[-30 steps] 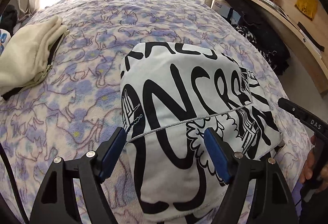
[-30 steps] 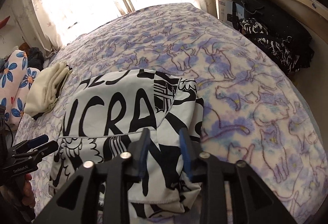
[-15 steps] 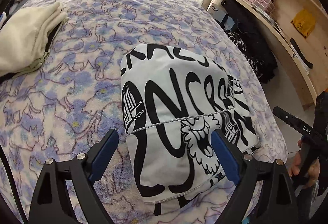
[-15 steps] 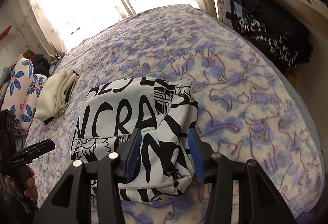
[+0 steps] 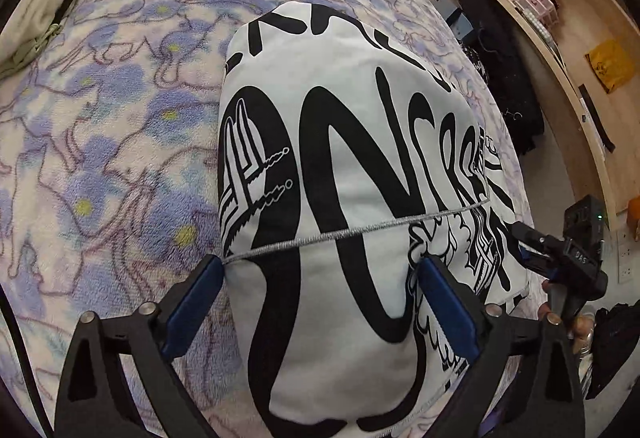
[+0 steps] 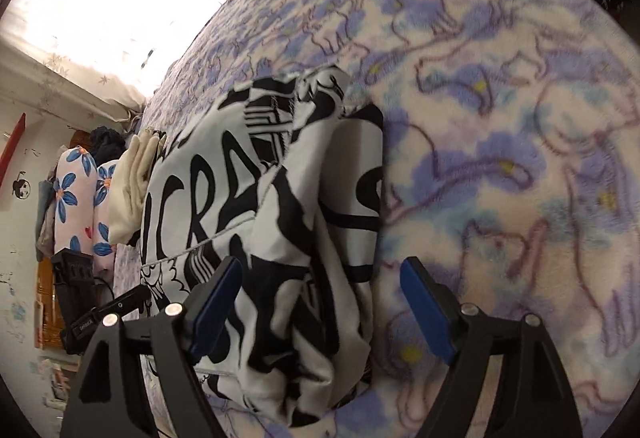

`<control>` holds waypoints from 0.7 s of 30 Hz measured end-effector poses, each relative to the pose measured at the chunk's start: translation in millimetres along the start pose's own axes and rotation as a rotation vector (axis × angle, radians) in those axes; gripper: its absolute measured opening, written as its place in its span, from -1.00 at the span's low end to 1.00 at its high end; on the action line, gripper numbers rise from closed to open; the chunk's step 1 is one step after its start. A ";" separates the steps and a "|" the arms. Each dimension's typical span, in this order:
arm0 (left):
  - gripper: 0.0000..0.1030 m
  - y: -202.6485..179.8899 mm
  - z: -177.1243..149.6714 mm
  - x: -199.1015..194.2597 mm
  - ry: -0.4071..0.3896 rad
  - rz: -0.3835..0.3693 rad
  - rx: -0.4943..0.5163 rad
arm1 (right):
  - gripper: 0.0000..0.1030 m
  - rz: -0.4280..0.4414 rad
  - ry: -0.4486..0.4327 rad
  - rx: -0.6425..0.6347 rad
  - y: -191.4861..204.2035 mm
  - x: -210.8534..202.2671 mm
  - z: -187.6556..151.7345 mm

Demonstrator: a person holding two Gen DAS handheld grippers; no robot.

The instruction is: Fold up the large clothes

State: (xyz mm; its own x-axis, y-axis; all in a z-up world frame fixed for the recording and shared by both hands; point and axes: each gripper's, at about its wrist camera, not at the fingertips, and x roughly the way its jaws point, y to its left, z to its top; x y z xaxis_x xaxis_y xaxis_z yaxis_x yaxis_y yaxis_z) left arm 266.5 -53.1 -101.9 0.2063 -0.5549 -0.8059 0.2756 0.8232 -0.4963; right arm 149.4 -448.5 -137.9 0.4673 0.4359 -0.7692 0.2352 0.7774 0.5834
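Note:
A white garment with bold black lettering point(image 5: 340, 165) lies folded into a compact rectangle on the purple cat-print blanket point(image 5: 100, 157). My left gripper point(image 5: 320, 302) is open, its blue pads straddling the garment's near left part just above it. My right gripper point(image 6: 320, 302) is open and wide, tilted low over the garment's bunched right edge point(image 6: 288, 238); it holds nothing. The right gripper also shows in the left wrist view point(image 5: 560, 254), and the left gripper shows in the right wrist view point(image 6: 108, 314).
A folded cream garment point(image 5: 44, 1) lies at the blanket's far left, also in the right wrist view point(image 6: 132, 181). Flowered pillows point(image 6: 76, 197) sit beyond it. Wooden shelves with boxes point(image 5: 560, 5) and dark clothes point(image 5: 504, 77) stand right of the bed.
Both grippers have dropped closer to the garment. The right gripper opened from nearly shut to wide and rolled to the side. The left gripper stayed open.

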 end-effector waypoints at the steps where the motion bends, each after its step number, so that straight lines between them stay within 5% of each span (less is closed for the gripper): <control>1: 0.98 -0.2 0.6 3.6 0.003 0.001 0.004 | 0.59 0.023 0.017 0.008 -3.0 5.1 0.5; 8: 1.00 7.8 7.2 24.8 0.023 -0.069 -0.010 | 0.62 0.146 0.086 0.024 -4.9 39.7 10.9; 15: 1.00 24.8 10.5 48.2 0.086 -0.206 -0.079 | 0.62 0.143 0.118 -0.082 17.6 65.9 16.6; 21: 1.00 17.7 16.1 62.9 0.115 -0.193 -0.052 | 0.51 0.125 0.094 -0.144 29.2 72.0 17.5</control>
State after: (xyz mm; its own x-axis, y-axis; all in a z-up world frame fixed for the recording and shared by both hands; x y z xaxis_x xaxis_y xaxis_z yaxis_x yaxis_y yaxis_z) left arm 299.5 -75.3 -156.2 0.0449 -0.6879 -0.7244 0.2505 0.7097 -0.6584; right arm 204.9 -402.3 -171.7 0.4024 0.5677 -0.7182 0.0533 0.7687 0.6374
